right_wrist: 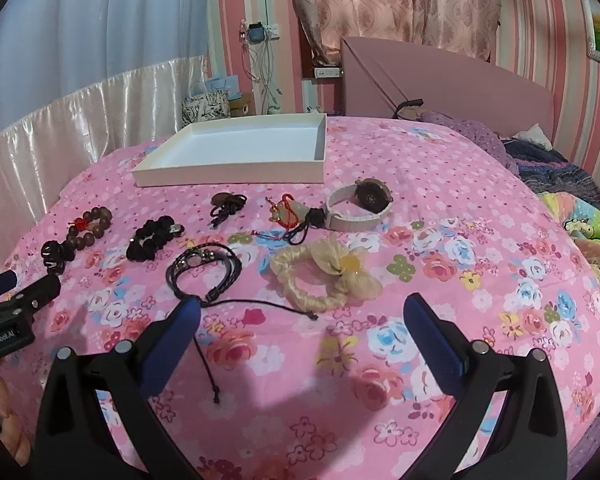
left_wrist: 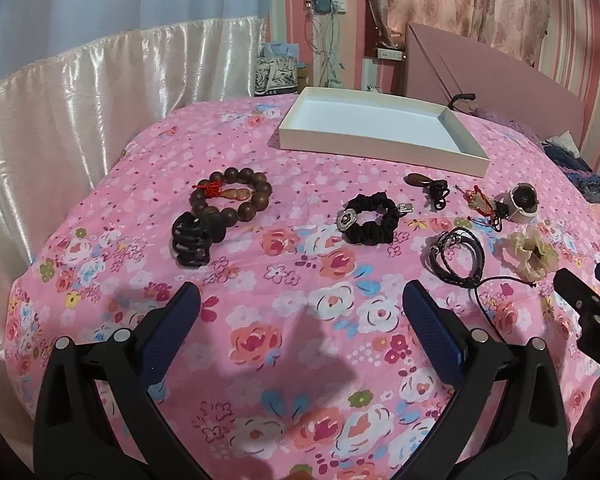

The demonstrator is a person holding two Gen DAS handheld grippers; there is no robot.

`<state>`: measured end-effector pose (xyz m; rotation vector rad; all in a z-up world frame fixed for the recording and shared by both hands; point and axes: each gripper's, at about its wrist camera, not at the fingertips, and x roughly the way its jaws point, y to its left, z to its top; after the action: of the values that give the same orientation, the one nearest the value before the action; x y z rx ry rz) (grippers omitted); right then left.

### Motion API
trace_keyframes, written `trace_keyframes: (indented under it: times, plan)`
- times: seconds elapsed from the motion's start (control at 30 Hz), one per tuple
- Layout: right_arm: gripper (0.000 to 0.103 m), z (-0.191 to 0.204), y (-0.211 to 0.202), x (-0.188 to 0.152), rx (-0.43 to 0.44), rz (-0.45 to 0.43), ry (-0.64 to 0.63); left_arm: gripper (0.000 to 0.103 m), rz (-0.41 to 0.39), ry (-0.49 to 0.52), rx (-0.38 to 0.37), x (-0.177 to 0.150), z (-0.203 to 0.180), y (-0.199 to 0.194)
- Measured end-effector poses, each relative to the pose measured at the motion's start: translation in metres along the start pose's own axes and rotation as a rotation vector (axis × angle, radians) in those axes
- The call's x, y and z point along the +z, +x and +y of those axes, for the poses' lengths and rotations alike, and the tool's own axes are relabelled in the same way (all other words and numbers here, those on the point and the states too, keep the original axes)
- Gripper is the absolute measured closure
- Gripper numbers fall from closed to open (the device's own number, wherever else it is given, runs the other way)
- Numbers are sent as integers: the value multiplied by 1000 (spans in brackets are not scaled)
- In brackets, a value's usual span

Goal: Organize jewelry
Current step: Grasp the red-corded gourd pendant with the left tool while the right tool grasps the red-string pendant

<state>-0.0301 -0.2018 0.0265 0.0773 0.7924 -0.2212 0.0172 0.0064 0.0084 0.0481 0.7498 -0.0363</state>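
An empty white box (left_wrist: 380, 144) (right_wrist: 228, 178) lies at the back of the pink floral bedspread. In front of it lie a wooden bead bracelet (left_wrist: 256, 200) (right_wrist: 96, 220), a black hair claw (left_wrist: 192, 240) (right_wrist: 54, 258), a black scrunchie (left_wrist: 374, 216) (right_wrist: 152, 238), a dark pendant on cord (left_wrist: 420, 181) (right_wrist: 226, 202), a red-cord charm (left_wrist: 478, 200) (right_wrist: 286, 212), a watch (left_wrist: 520, 204) (right_wrist: 364, 204), a black braided bracelet (left_wrist: 458, 256) (right_wrist: 204, 264) and a cream scrunchie (left_wrist: 534, 254) (right_wrist: 324, 276). My left gripper (left_wrist: 300, 300) and right gripper (right_wrist: 302, 312) are open and empty, hovering short of the items.
A pink headboard (right_wrist: 440, 80) stands behind the bed at the right. Rumpled blankets (right_wrist: 572, 200) lie at the right edge. White satin drapery (left_wrist: 80, 120) borders the left side. A bag (left_wrist: 278, 76) sits on the floor beyond the bed.
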Motion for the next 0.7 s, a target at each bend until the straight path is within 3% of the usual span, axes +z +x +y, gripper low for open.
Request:
trace_keyframes:
  times: [0.23,0.4,0.7]
  plan:
    - [2,7,19,21,-6,22,-15,3,14,-4,11,25,4,16]
    - [2,9,32,39,45,42,-2,3,18,6,21,47,4,25]
    - [2,14,42,84,7,-13,-22,3,26,31,8,90,7,40]
